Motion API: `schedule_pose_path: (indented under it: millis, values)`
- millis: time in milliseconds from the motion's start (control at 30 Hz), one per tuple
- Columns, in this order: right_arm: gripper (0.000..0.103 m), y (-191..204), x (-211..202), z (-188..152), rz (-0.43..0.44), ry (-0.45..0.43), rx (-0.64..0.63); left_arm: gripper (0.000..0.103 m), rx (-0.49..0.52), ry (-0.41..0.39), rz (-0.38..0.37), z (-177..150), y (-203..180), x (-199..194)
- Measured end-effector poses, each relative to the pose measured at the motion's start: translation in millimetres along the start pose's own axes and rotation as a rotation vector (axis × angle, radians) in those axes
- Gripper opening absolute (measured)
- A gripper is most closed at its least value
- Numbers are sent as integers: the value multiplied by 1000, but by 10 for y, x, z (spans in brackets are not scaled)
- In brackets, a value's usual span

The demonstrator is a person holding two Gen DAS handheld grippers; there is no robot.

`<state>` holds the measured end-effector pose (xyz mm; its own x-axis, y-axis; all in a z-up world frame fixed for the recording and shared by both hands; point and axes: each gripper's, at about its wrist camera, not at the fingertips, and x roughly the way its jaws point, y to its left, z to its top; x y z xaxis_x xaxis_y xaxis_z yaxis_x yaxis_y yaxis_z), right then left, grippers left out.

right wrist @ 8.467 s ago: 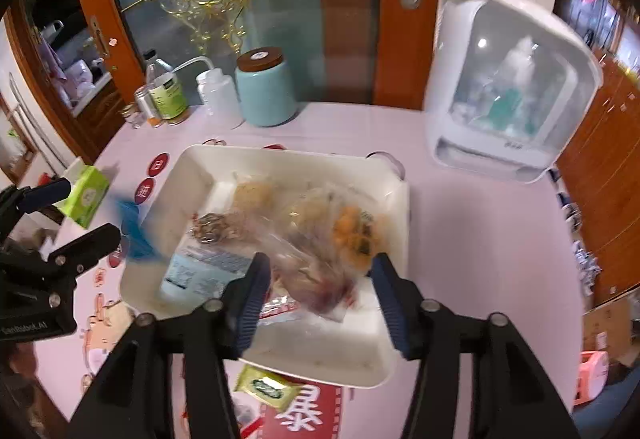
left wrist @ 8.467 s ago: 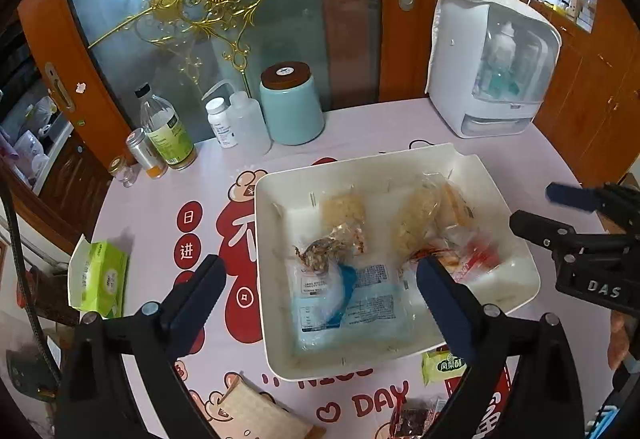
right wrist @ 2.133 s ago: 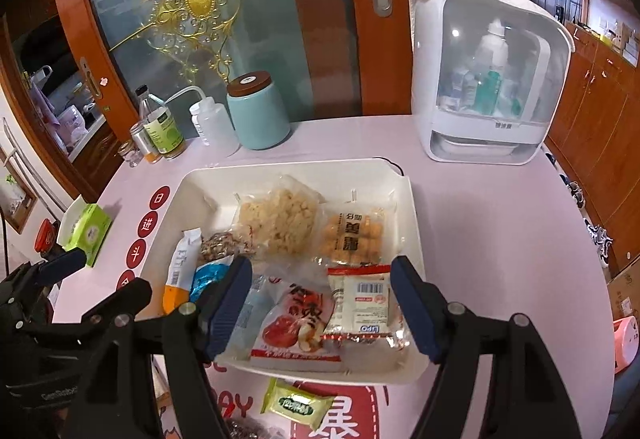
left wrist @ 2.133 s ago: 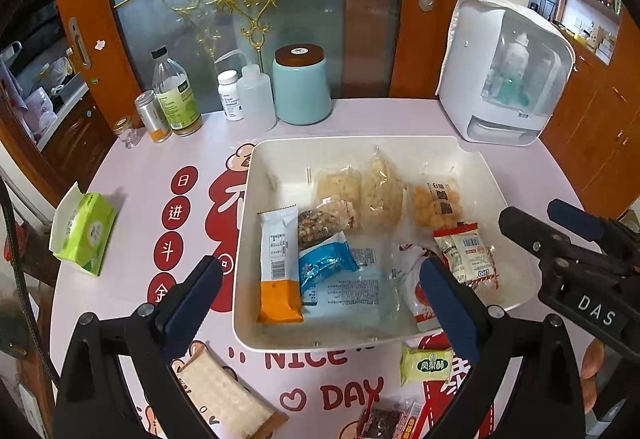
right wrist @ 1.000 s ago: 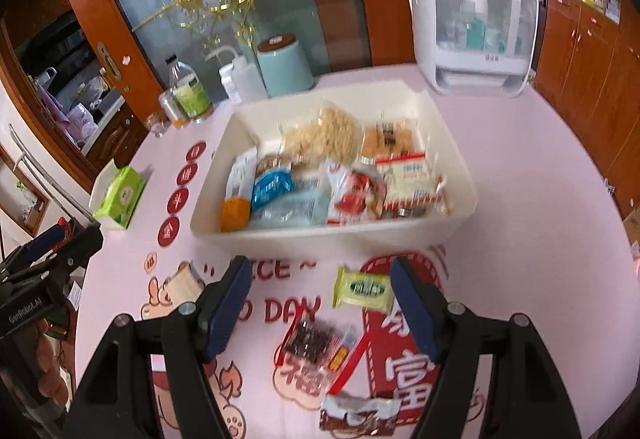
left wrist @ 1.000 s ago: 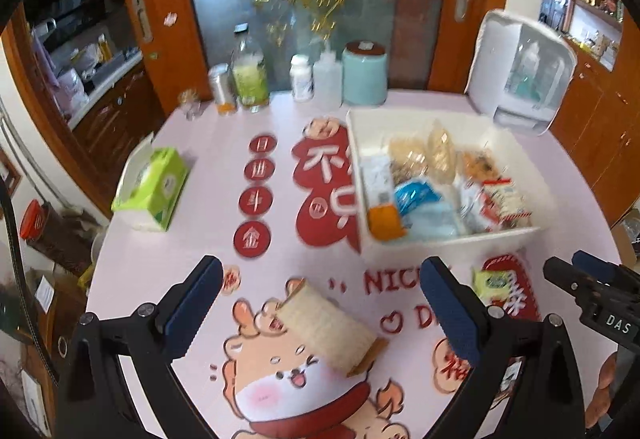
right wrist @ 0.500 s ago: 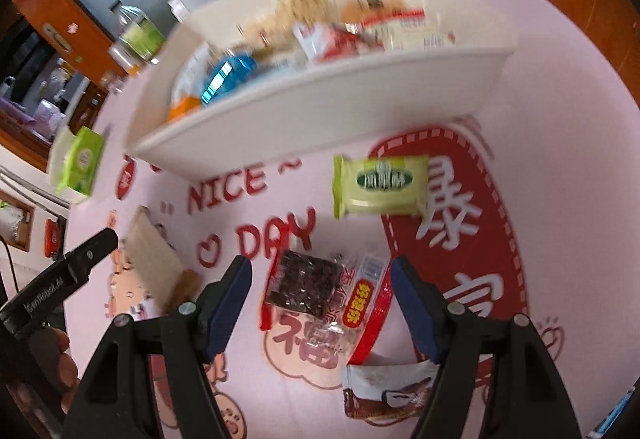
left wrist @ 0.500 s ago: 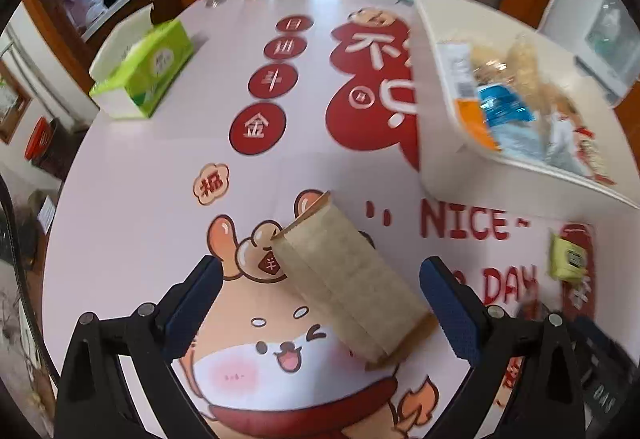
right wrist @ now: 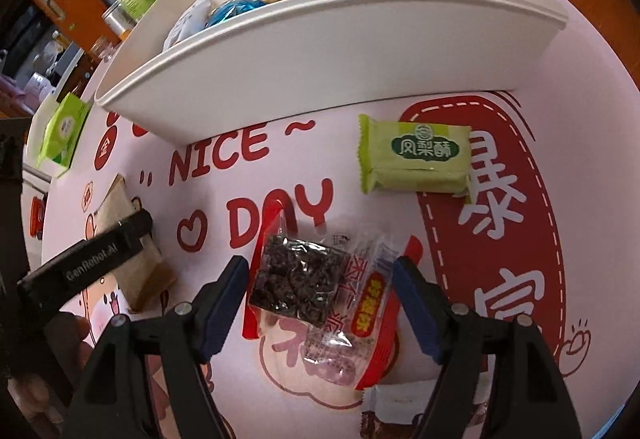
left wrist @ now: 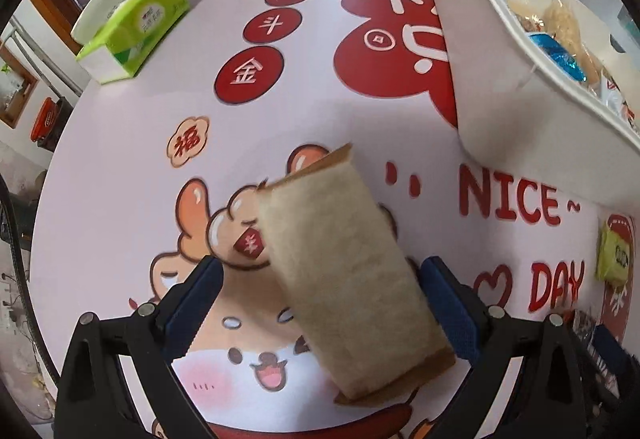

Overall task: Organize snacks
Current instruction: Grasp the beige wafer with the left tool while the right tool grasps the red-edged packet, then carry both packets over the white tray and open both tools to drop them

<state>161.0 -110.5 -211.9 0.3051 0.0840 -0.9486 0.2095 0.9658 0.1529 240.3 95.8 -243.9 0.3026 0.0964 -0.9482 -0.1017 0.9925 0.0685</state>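
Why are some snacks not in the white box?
Four snacks lie outside the white bin on the table: a tan packet, a green packet, a clear dark-filled packet, and a brown one at the edge.

The pink printed tablecloth (left wrist: 120,159) reads "NICE ~ DAY", with 日, 进, 斗, 金 in red circles at far left and 福 on a small cloud. The green wrapped snack packet (right wrist: 414,157) reads 凤梨酥. The black left gripper (right wrist: 80,265) reads "GenRobot.AI".
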Motion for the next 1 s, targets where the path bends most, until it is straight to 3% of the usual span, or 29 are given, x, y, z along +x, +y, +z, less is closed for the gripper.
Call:
schedule_pose_path:
  millis: [33, 200, 267, 300, 367, 400, 433, 500, 800, 900, 1000]
  values:
    - [88, -3, 13, -1, 2, 5, -3, 99, 2, 7, -16, -36, 37, 0]
    - [92, 162, 71, -67, -73, -2, -100, 97, 16, 33, -75, -137, 169, 4]
    - [92, 253, 105, -96, -118, -4, -141, 89, 33, 25, -93, -166, 219, -29]
    - [91, 283, 114, -114, -137, -10, -158, 79, 52, 13, -101, -187, 225, -63]
    - [83, 325, 87, -145, -130, -37, -179, 63, 82, -2, -112, -215, 232, -108]
    - [75, 341, 69, -161, -127, -46, -189, 57, 94, -7, -115, -225, 231, -125]
    - [59, 361, 37, -166, -120, -61, -199, 56, 106, -4, -117, -251, 212, -144]
    - [38, 412, 16, -163, -117, -67, -209, 55, 117, -7, -127, -264, 225, -149]
    - [37, 249, -123, -168, -54, -57, -172, 53, 153, 16, -215, -474, 139, -383]
    - [26, 195, -252, -189, -33, -67, -158, 54, 174, 4, -241, -498, 81, -514]
    - [24, 170, -382, -177, -19, -88, -152, 54, 200, -26, -264, -503, 9, -703]
